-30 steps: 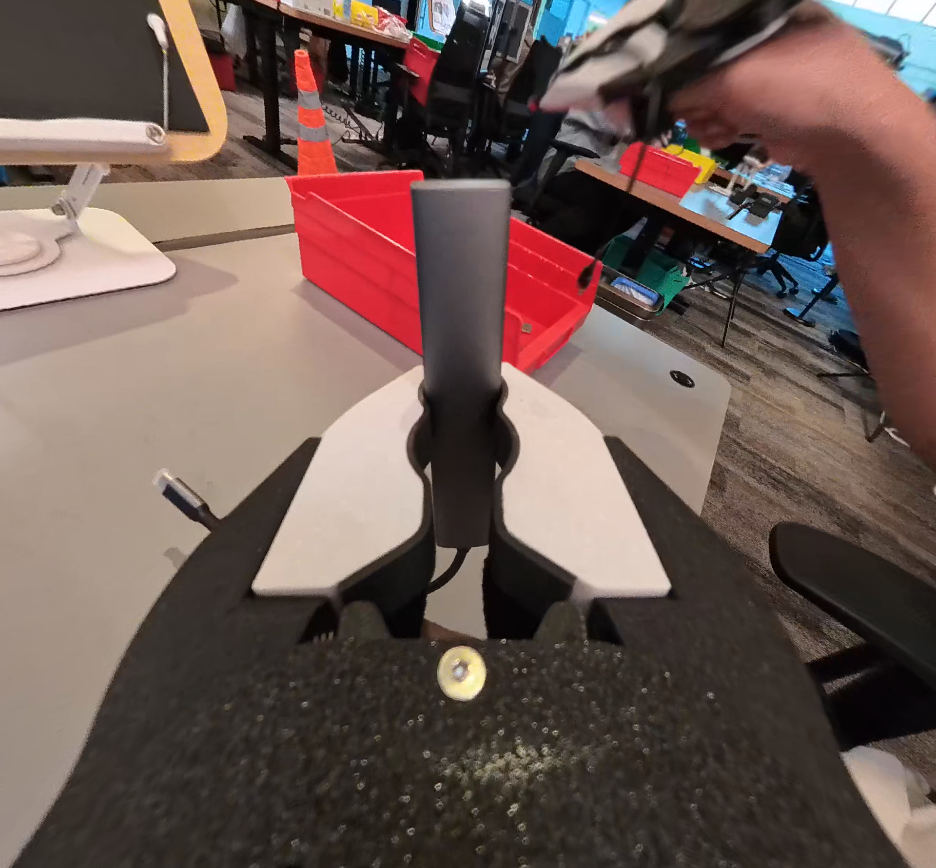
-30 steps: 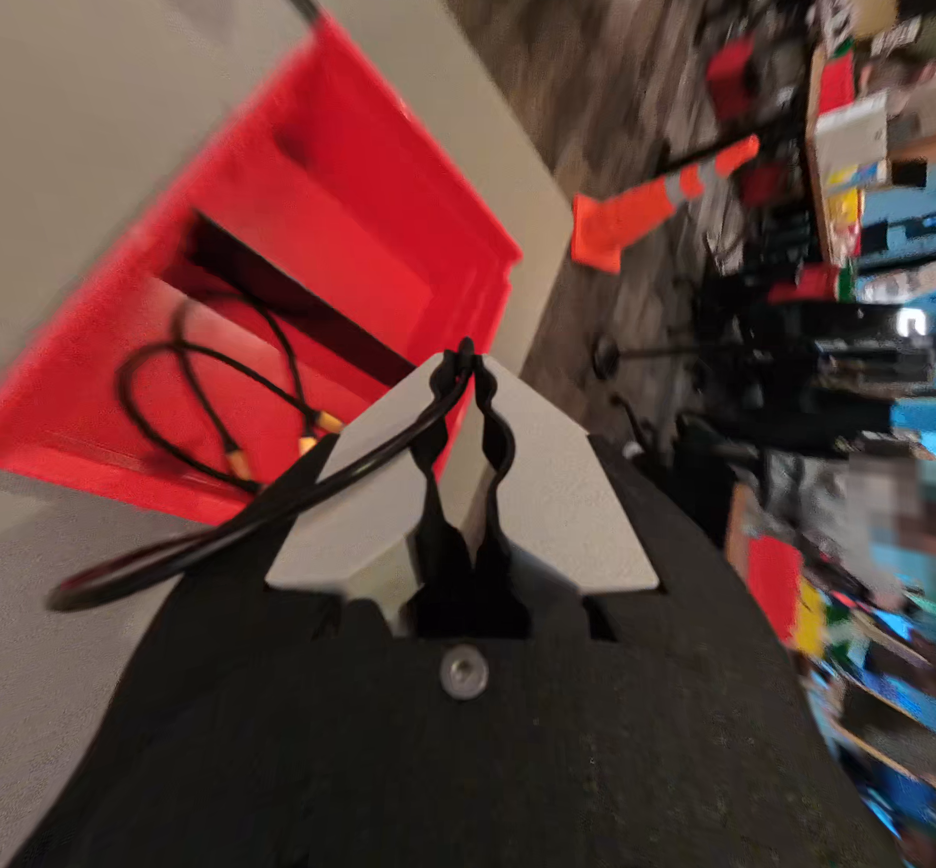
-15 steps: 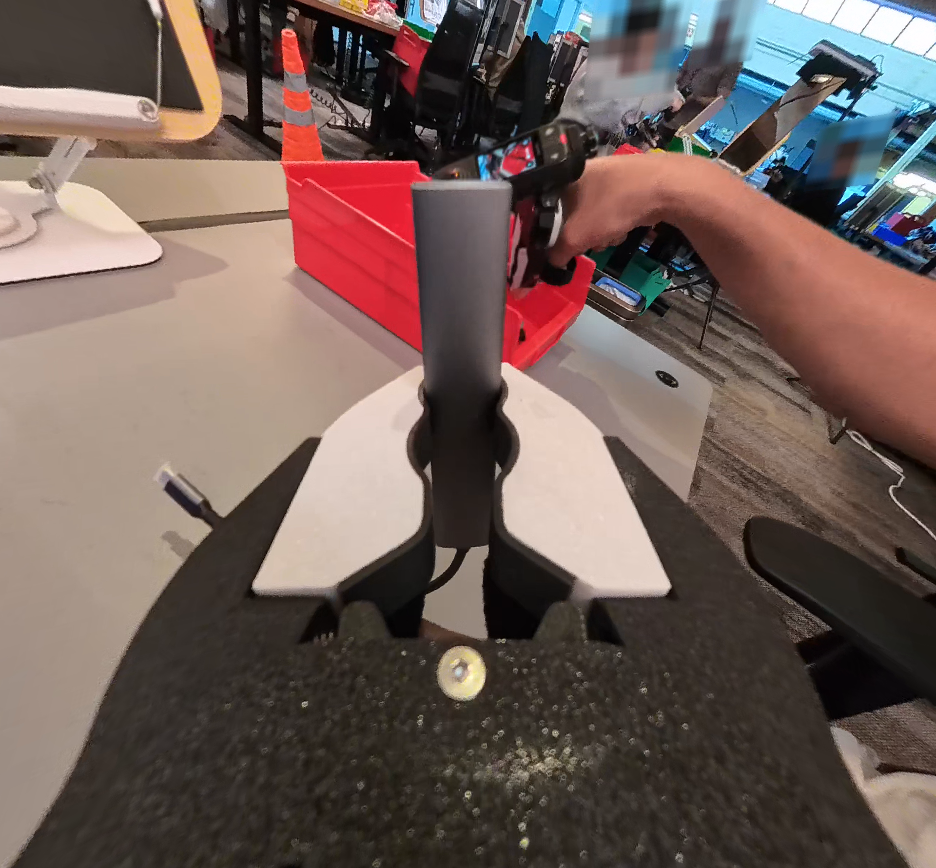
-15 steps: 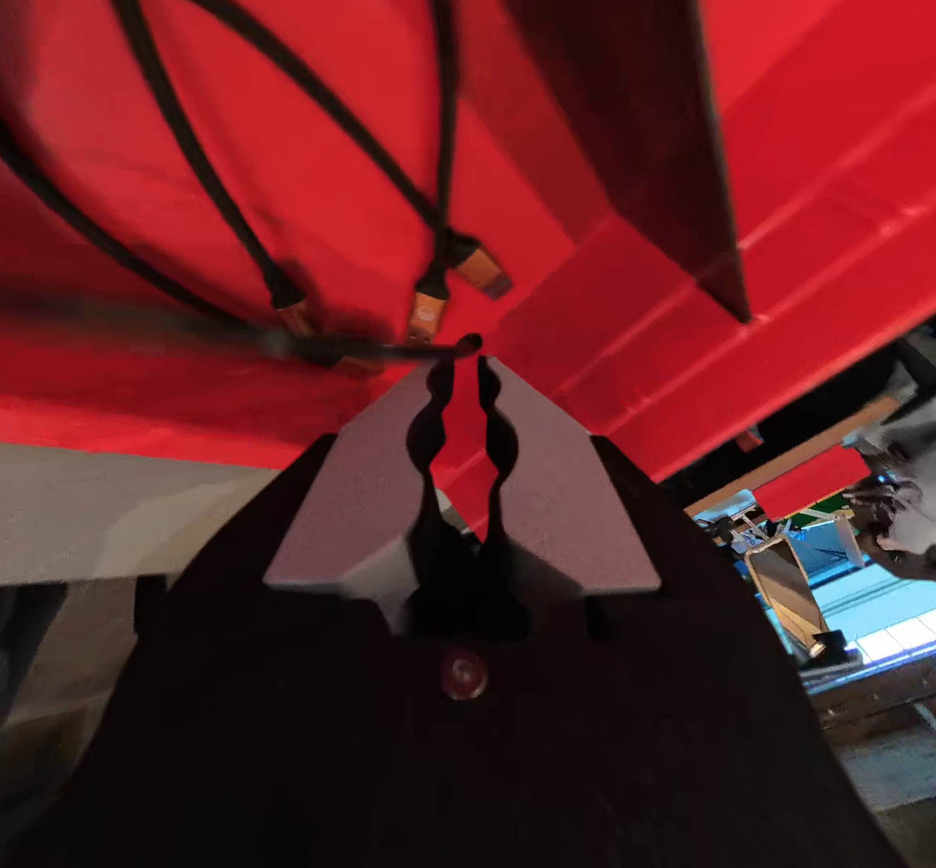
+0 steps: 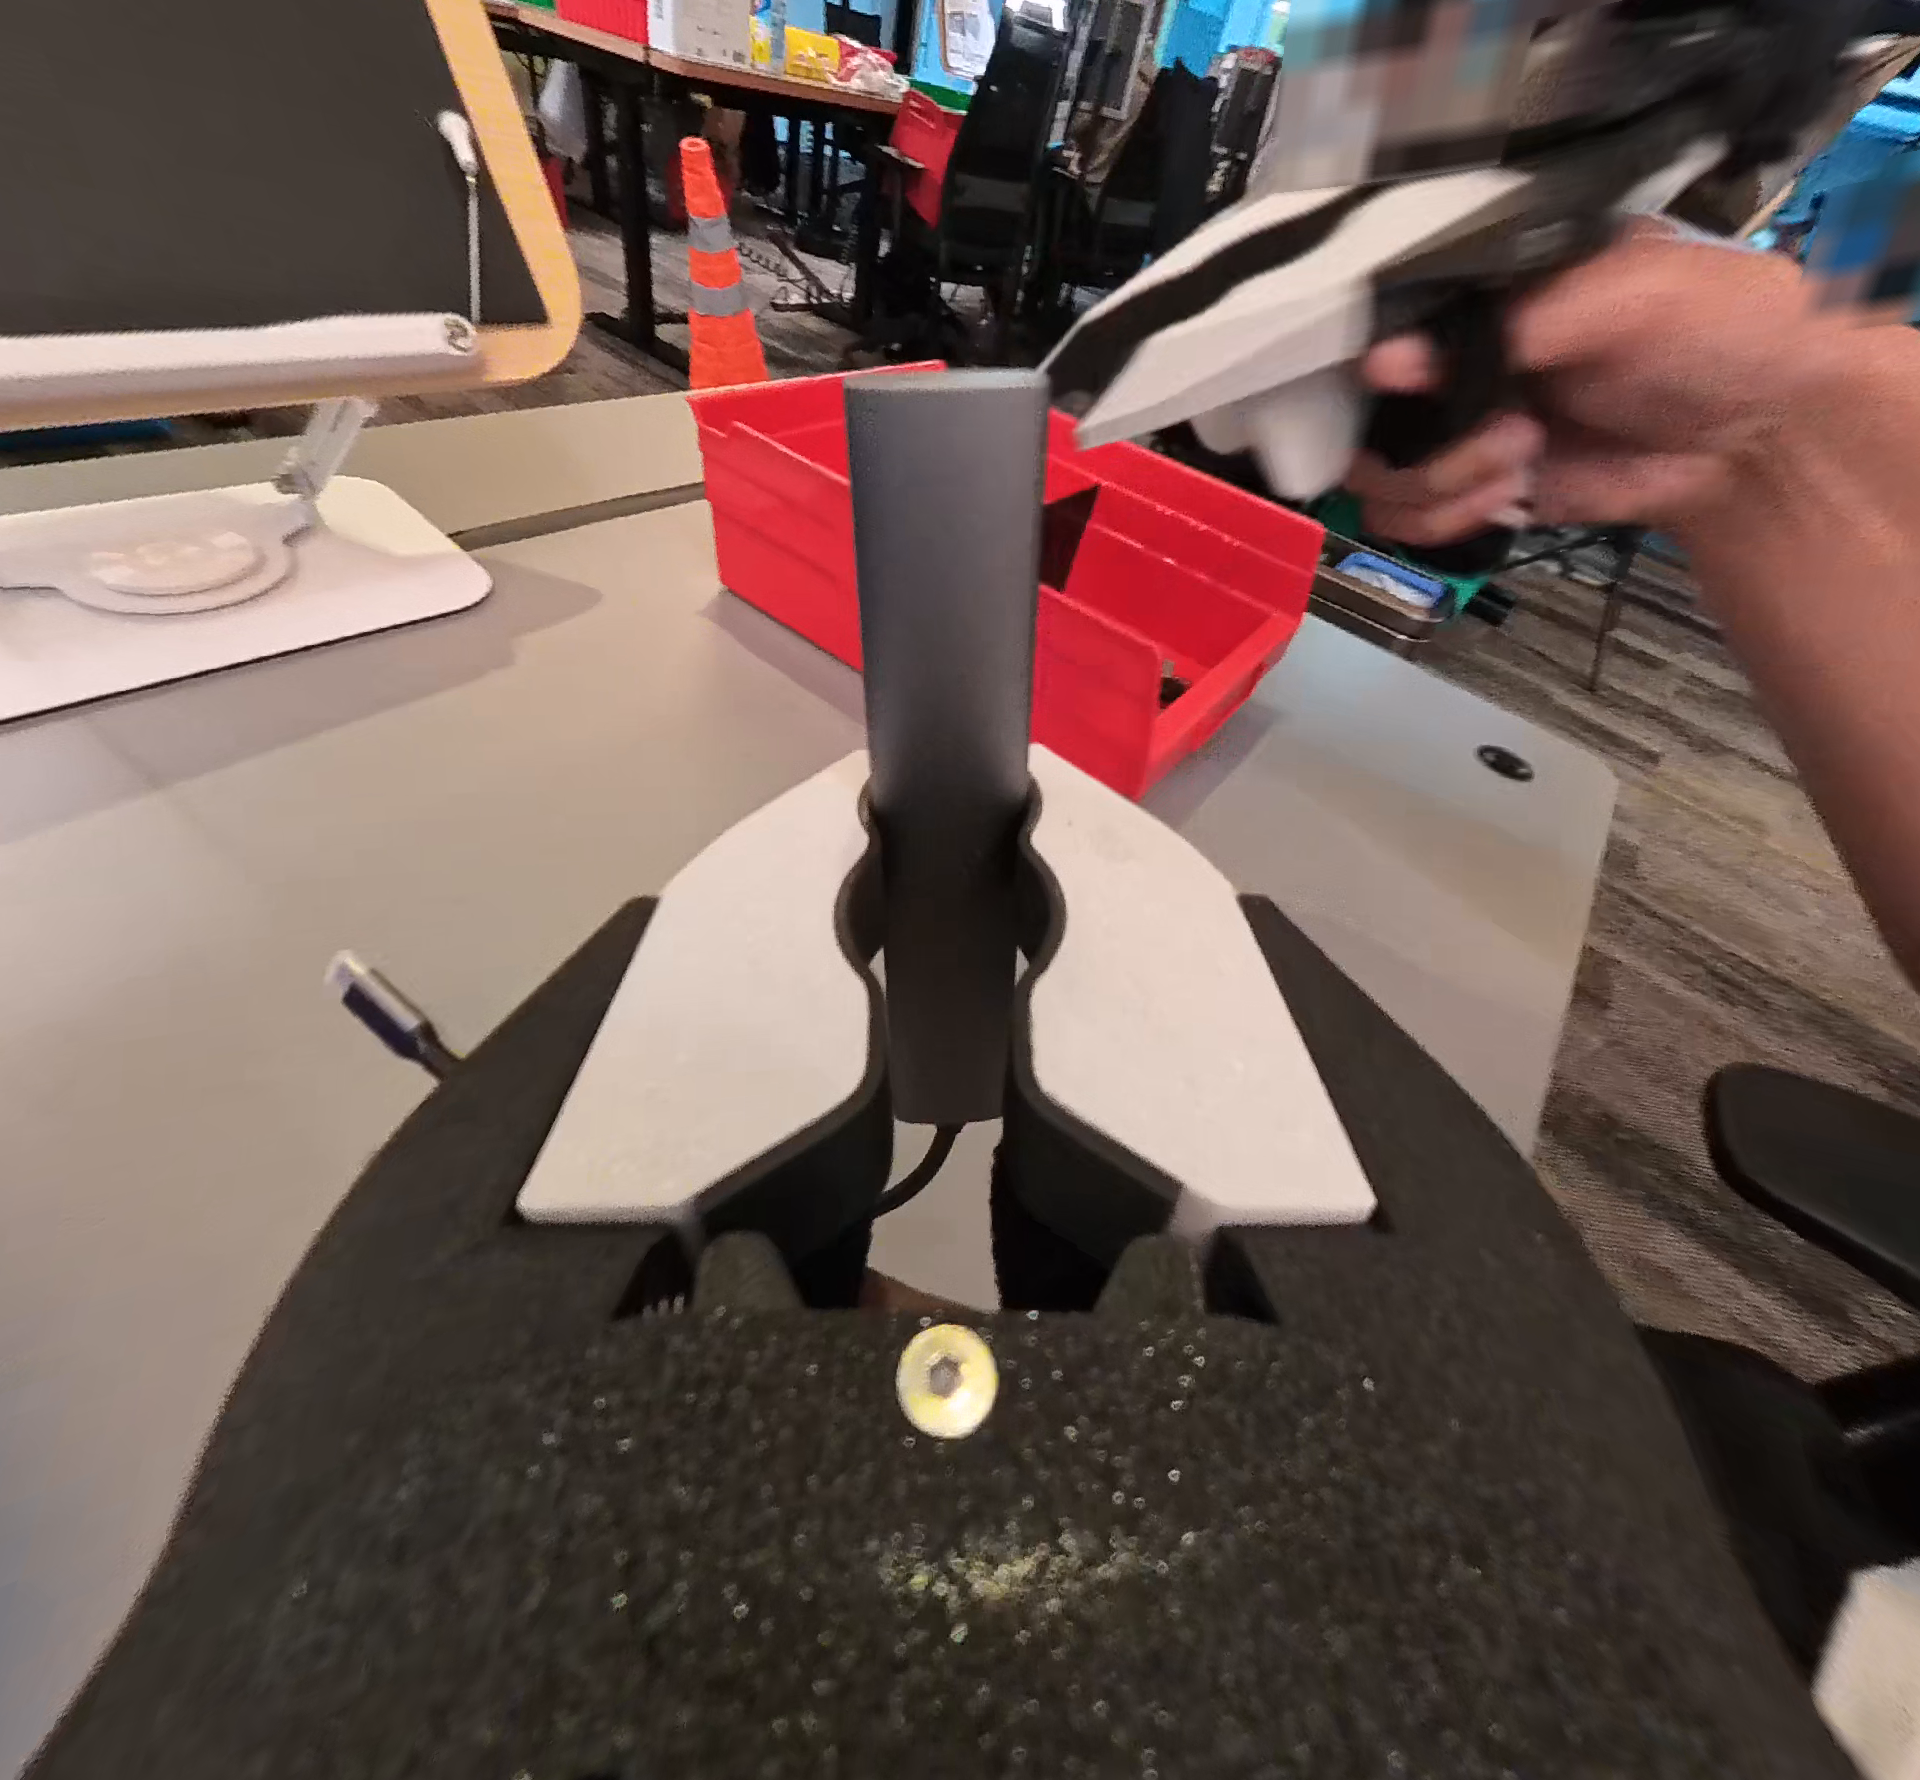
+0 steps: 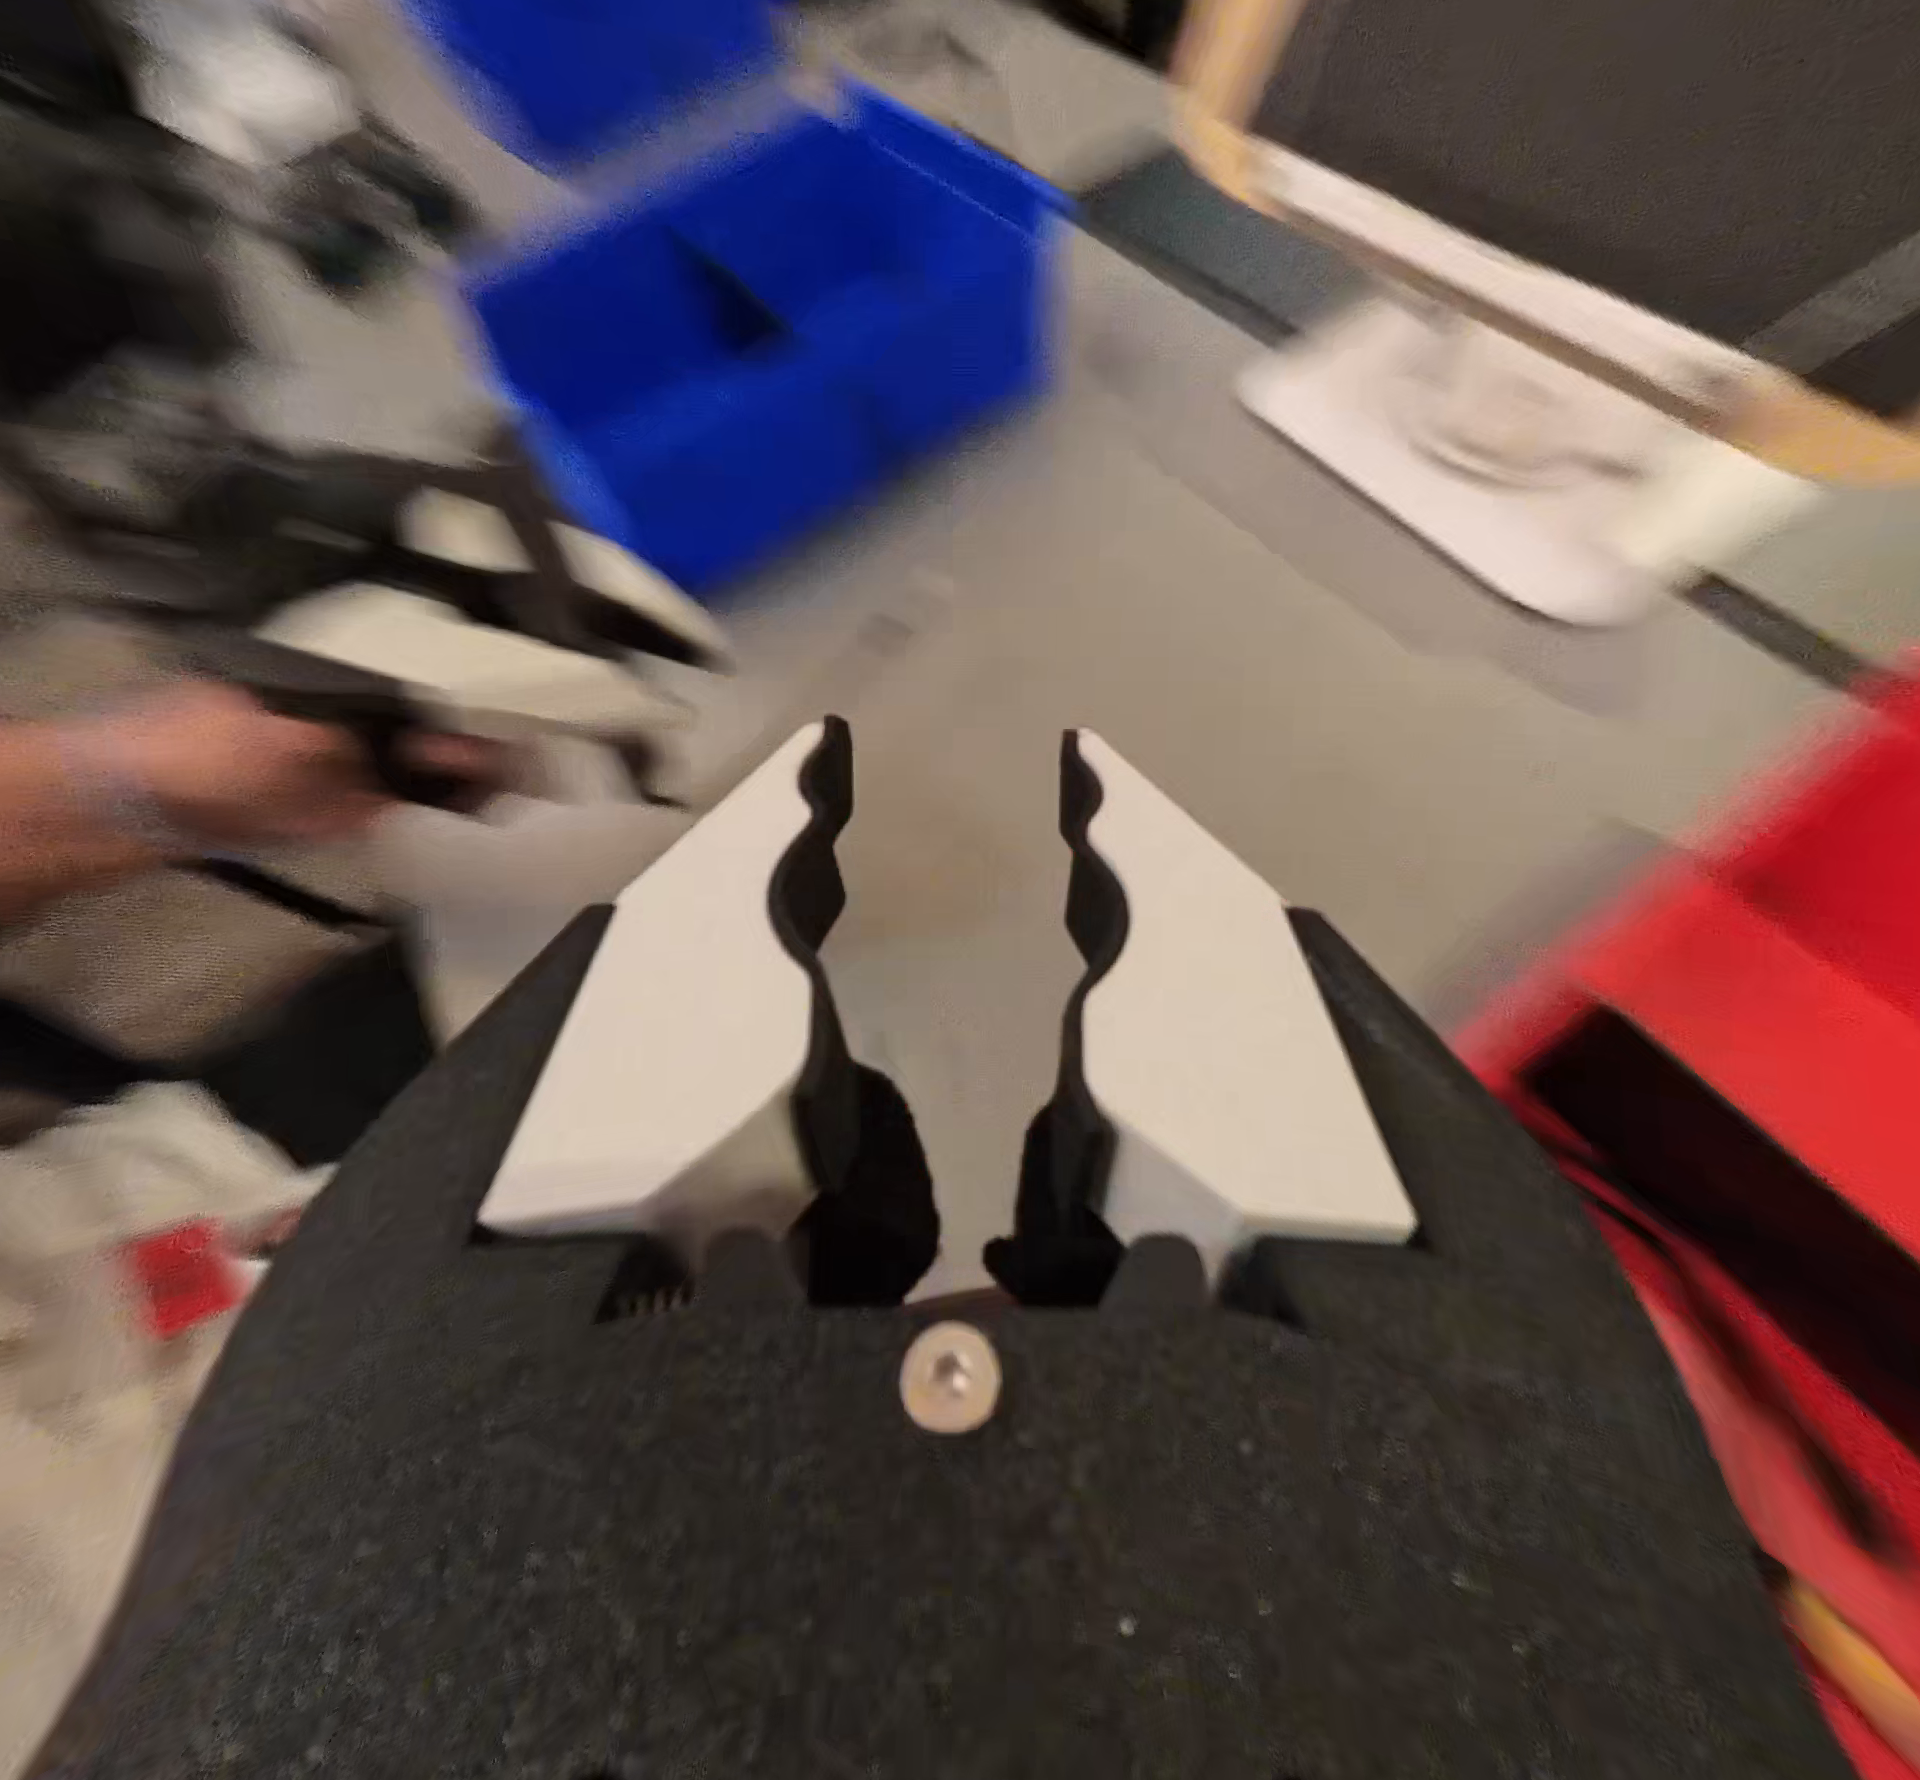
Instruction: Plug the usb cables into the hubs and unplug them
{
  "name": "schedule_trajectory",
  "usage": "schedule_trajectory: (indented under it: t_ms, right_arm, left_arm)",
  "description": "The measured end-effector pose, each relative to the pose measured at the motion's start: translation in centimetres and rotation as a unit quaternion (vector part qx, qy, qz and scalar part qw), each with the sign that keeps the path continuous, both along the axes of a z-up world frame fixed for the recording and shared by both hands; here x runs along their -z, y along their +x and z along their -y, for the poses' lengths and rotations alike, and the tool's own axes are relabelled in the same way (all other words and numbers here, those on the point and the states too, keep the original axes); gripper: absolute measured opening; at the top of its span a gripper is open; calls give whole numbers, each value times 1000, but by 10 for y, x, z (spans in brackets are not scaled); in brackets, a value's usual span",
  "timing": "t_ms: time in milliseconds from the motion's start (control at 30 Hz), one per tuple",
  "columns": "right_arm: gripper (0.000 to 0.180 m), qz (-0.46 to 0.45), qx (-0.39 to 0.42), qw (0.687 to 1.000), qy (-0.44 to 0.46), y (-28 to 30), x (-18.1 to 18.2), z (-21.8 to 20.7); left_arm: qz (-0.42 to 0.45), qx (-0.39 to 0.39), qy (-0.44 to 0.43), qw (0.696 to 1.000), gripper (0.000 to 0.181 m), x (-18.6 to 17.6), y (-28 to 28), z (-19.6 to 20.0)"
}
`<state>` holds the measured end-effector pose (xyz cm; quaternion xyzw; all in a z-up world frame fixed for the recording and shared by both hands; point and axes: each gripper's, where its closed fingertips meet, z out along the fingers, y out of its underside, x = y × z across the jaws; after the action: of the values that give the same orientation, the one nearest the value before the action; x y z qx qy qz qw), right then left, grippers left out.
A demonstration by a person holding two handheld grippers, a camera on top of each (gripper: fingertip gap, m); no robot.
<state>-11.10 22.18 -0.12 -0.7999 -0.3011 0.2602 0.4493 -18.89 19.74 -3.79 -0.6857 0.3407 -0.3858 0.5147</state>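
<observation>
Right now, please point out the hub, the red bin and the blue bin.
hub (image 5: pixel 940 650): left wrist view, middle of its grey body.
red bin (image 5: pixel 774 504): left wrist view, near outer wall.
blue bin (image 6: pixel 831 442): right wrist view, front wall.

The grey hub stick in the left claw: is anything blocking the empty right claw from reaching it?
Nothing visible blocks it. The left claw holds the hub upright above the table, and the open right claw is beside its top end, above the red bin.
</observation>
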Motion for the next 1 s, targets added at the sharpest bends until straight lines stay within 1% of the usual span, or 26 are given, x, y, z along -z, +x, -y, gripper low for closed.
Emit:
schedule_trajectory:
  t_ms: [33, 67, 133, 200, 233, 300, 367, 400, 433, 467, 500, 567, 633, 700, 767, 833, 867, 933, 1000]
  right_arm:
    - [39, -51, -32, 998, 4, -27, -9, 16]
    - [39, -73, -47, 996, 7, -48, -10, 27]
    - [46, -59, -49, 997, 25, -77, -2, 36]
    - [47, -44, -51, 996, 55, -100, 4, 41]
    - [47, -31, -36, 996, 75, -105, 7, 37]
    - [28, -6, 3, 995, 98, -106, 14, 25]
    - [10, -22, -4, 997, 76, -113, 20, 25]
    - [9, -11, 4, 997, 72, -109, 23, 23]
    - [8, 4, 21, 996, 87, -100, 20, 18]
    - [8, 10, 33, 993, 111, -89, 10, 14]
    - [8, 4, 33, 992, 125, -79, -4, 13]
    - [8, -4, 48, 988, 145, -49, -36, 7]
    - [8, 6, 78, 980, 183, -9, -76, -2]
    - [8, 21, 106, 972, 210, 32, -113, -11]
    - [8, 49, 132, 966, 218, 72, -138, -23]
    - [8, 75, 145, 963, 213, 105, -150, -38]
    - [8, 80, 144, 965, 203, 118, -151, -46]
    - [8, 91, 113, 978, 148, 136, -135, -62]
    - [8, 106, 96, 985, 92, 157, -110, -83]
  left_arm:
    - [-8, -9, 9, 1000, 19, 2, -1, -2]
    - [-19, -16, 19, 1000, 19, 4, -2, -3]
    - [-35, -24, 31, 999, 19, 8, -1, -3]
    - [-46, -26, 32, 998, 19, 12, 2, -2]
    - [-54, -29, 30, 998, 19, 16, 3, -2]
    - [-65, -27, 28, 997, 19, 21, 6, 1]
    - [-75, -33, 32, 996, 19, 24, 7, 2]
    - [-78, -39, 35, 996, 20, 25, 7, 2]
    - [-78, -45, 36, 995, 27, 23, 5, 1]
    - [-73, -51, 36, 995, 42, 19, 3, 2]
    - [-62, -52, 35, 996, 50, 13, -1, 4]
    - [-36, -38, 33, 998, 51, 3, -9, 16]
    - [-30, -14, 25, 999, 47, 9, -19, 37]
    - [-36, 9, 14, 999, 43, 30, -33, 63]
    - [-51, 17, -1, 999, 40, 59, -48, 86]
    - [-77, 22, -33, 996, 36, 82, -58, 102]
    - [-84, 27, -45, 995, 36, 87, -60, 107]
    - [-82, 33, -50, 995, 35, 88, -62, 110]
    - [-92, 31, -44, 994, 35, 90, -64, 106]
